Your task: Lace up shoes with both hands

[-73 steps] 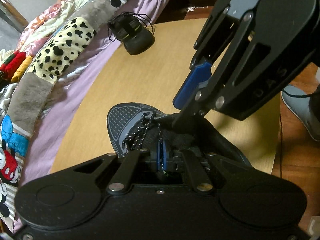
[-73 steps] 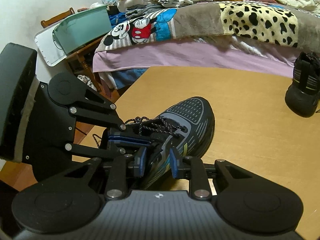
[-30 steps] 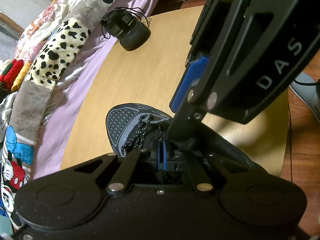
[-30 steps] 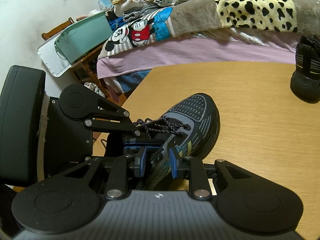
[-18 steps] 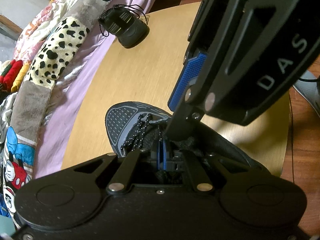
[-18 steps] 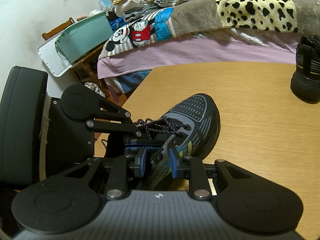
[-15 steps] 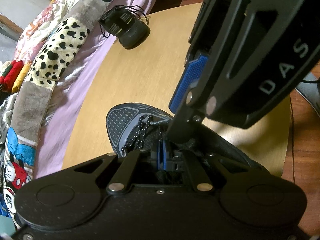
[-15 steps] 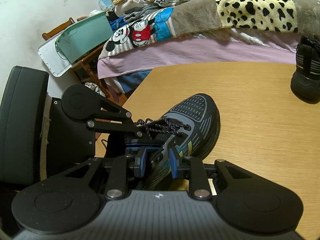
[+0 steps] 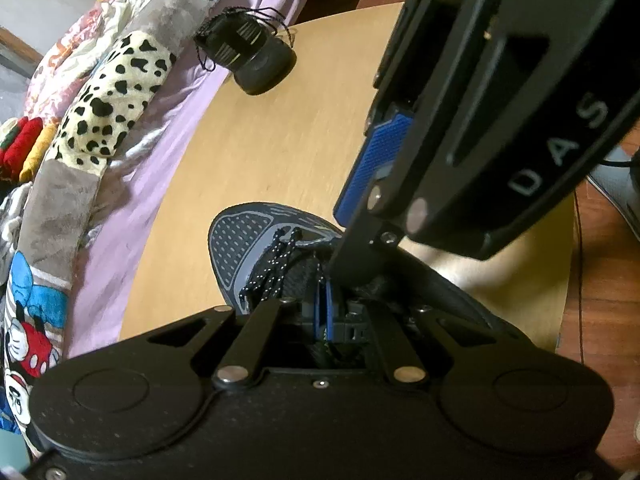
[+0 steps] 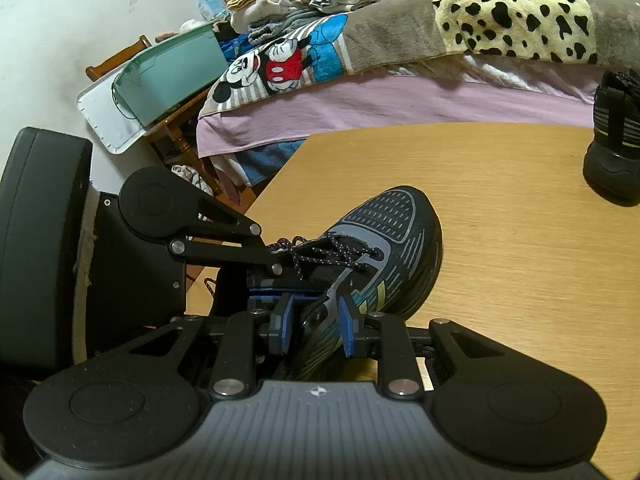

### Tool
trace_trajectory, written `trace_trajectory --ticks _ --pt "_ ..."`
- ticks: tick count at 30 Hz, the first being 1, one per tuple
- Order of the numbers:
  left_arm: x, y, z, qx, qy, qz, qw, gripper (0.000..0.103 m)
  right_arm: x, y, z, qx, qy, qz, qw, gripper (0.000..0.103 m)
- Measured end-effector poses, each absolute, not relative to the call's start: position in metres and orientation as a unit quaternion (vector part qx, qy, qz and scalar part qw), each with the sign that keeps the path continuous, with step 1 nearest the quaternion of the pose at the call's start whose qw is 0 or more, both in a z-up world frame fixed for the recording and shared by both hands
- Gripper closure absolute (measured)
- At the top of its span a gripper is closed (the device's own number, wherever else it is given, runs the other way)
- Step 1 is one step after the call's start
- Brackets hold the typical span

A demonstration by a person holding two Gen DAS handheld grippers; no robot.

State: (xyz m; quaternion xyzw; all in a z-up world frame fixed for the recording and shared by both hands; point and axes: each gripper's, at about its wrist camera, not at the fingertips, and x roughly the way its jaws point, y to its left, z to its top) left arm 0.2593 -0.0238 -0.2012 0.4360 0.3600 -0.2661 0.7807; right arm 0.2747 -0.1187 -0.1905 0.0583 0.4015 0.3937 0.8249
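Note:
A dark grey running shoe (image 10: pixel 396 216) lies toe-away on the round wooden table (image 10: pixel 520 260); its speckled black lace (image 10: pixel 332 250) is loose over the tongue. My right gripper (image 10: pixel 316 328) is shut on the shoe's near side wall, one blue pad on each face. My left gripper (image 9: pixel 324 300) hangs over the tongue with its pads together on a thin lace strand. In the left wrist view the shoe's toe (image 9: pixel 240 236) and lace (image 9: pixel 276 256) show ahead. The right gripper's fingers (image 9: pixel 376 160) come down from the upper right. The left gripper (image 10: pixel 272 294) sits left of the shoe.
A second black shoe (image 9: pixel 256 56) stands at the table's far edge beside the bed (image 10: pixel 360 100), which is piled with blankets and folded clothes. A green tub (image 10: pixel 172 72) rests on a wooden chair at the left. A grey shoe (image 9: pixel 616 184) lies on the floor.
Since the earliest frames the right gripper has come to loom larger in the left wrist view. Over the last second nothing has moved; both grips are the same.

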Motion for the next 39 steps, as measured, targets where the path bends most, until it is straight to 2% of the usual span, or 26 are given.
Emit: trace_trajectory --ticks 10,29,39 --pt "0.265 -0.025 -0.202 0.431 0.374 -0.259 0.779 0.102 0.272 -0.117 -0.191 0.060 0.402 0.393 0.825 0.077" --pt "0.264 -0.024 -0.197 0.418 0.353 -0.265 0.794 0.102 0.276 -0.120 -0.189 0.067 0.404 0.394 0.823 0.077" --pt "0.265 -0.019 -0.191 0.378 0.350 -0.275 0.812 0.102 0.291 -0.142 -0.193 0.154 0.413 0.378 0.814 0.077"
